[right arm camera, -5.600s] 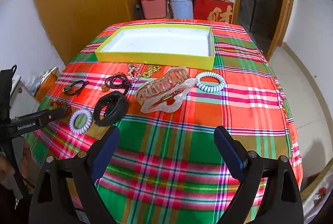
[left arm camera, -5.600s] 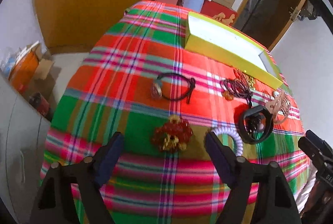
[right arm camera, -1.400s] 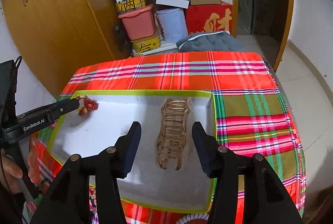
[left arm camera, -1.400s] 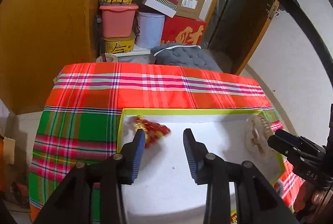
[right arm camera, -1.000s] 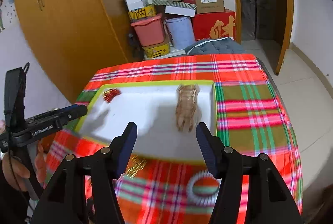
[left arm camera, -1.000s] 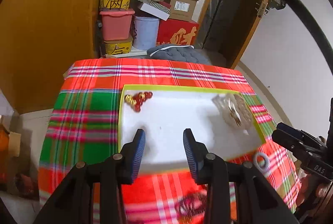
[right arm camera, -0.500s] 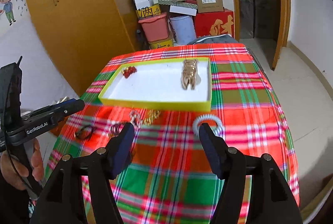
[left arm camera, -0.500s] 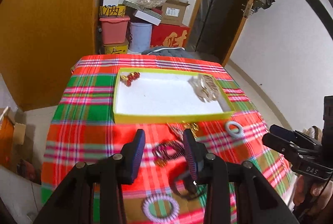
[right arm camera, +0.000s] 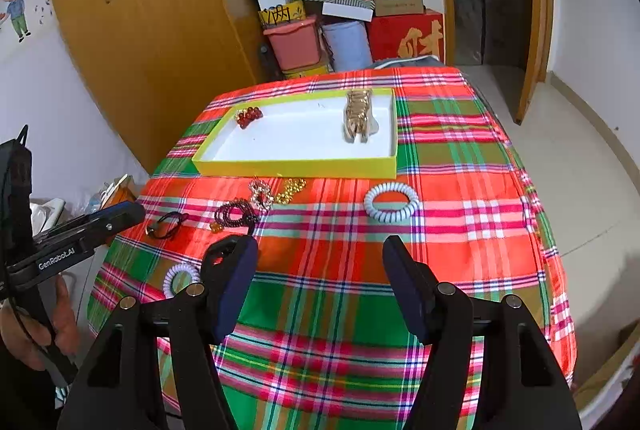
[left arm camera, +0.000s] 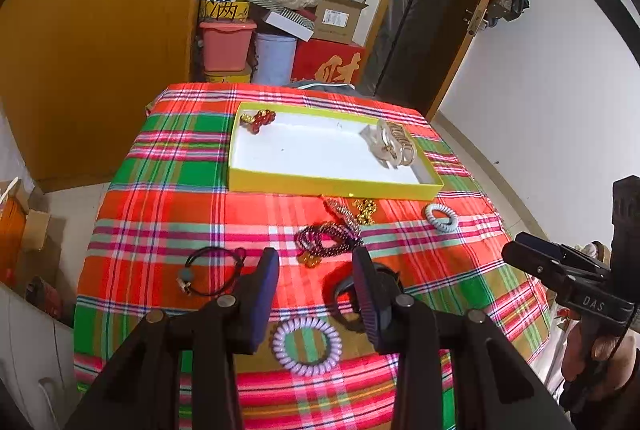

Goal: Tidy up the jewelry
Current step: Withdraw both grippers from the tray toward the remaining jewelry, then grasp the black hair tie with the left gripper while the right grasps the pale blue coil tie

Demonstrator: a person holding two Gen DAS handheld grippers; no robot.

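A yellow tray (left arm camera: 332, 190) with a white floor sits at the far end of the plaid table. A red bead bracelet (left arm camera: 260, 118) lies in its far left corner and a gold hair claw (left arm camera: 394, 144) at its right end. My left gripper (left arm camera: 316, 262) hangs open and empty over the near cloth, above a purple coil hair tie (left arm camera: 306, 346) and a dark bead bracelet (left arm camera: 326, 240). To its right, my right gripper (right arm camera: 320, 254) is also open and empty, short of a white coil hair tie (right arm camera: 391, 207). The tray (right arm camera: 296, 166) and hair claw (right arm camera: 358, 114) show there too.
A black cord bracelet (left arm camera: 212, 270), gold chain (left arm camera: 364, 208), rhinestone piece (left arm camera: 340, 208) and a black band (left arm camera: 348, 294), half hidden by my finger, lie on the cloth. Stacked boxes and tubs (right arm camera: 344, 30) stand behind the table, with a wooden wardrobe (right arm camera: 140, 30) at left.
Both grippers have drawn back from over the tray to the near half of the table. The red bead bracelet and hair claw, on the cloth at first, now lie in the tray.
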